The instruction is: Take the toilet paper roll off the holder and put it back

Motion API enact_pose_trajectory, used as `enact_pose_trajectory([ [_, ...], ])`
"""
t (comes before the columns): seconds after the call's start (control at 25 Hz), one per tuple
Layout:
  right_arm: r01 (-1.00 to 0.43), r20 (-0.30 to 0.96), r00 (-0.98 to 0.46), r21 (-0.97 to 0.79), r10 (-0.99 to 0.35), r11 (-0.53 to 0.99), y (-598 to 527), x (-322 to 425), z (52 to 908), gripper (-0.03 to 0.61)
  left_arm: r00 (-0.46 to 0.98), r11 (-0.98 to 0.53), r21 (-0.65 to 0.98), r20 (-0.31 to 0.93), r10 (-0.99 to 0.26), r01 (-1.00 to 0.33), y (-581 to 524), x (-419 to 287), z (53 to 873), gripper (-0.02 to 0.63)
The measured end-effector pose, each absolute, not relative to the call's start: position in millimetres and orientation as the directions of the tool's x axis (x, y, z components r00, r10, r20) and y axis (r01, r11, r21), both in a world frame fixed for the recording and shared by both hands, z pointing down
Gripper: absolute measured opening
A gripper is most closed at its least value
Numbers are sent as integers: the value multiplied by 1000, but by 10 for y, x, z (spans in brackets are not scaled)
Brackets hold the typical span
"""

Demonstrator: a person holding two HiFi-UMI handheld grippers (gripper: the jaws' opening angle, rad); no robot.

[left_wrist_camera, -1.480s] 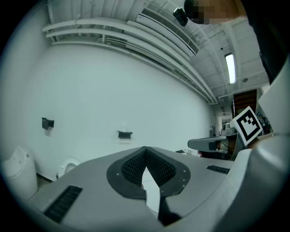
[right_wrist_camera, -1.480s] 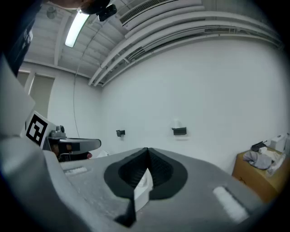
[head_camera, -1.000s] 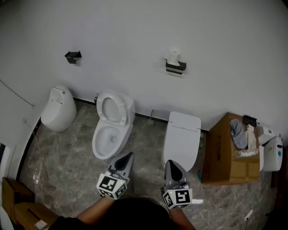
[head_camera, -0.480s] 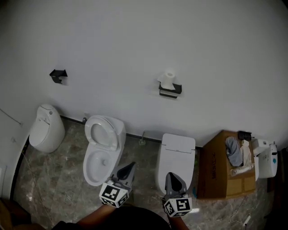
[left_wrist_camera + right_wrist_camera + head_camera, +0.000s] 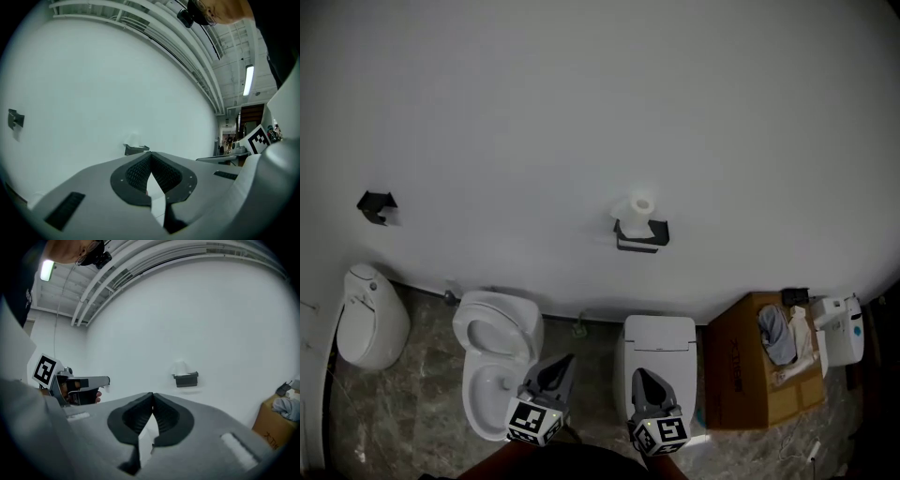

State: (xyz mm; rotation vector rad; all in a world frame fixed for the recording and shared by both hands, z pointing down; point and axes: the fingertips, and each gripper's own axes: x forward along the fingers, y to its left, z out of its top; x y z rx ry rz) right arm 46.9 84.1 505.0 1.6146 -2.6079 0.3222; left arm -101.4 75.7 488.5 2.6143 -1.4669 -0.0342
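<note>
White wall [image 5: 581, 112], toilet paper roll [image 5: 638, 208] sitting on holder [image 5: 640, 236] at 12 o'clock — looks like the approach. Left gripper [image 5: 565, 360] and right gripper [image 5: 640, 375] both pinched together, empty — one needs opening first.

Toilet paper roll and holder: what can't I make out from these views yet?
- Head view: toilet paper roll too small to show how it sits on the holder.
- Left gripper view: roll washed out against the white wall.
- Right gripper view: roll only a pale blur above the holder.
</note>
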Motion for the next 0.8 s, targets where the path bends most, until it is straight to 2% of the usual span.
enact_pose_trajectory([
  [0.36,-898,134,-432,-155,-892,412,32,95,5081,-1,558,-548,168,15,-830,-820,-5,-1427,4869,6],
  [0.8,-913,130,-403,-121,-906,389,-861,199,5087,0,578,-564,179,32,-815,-806,-505,-1346,4964,6],
])
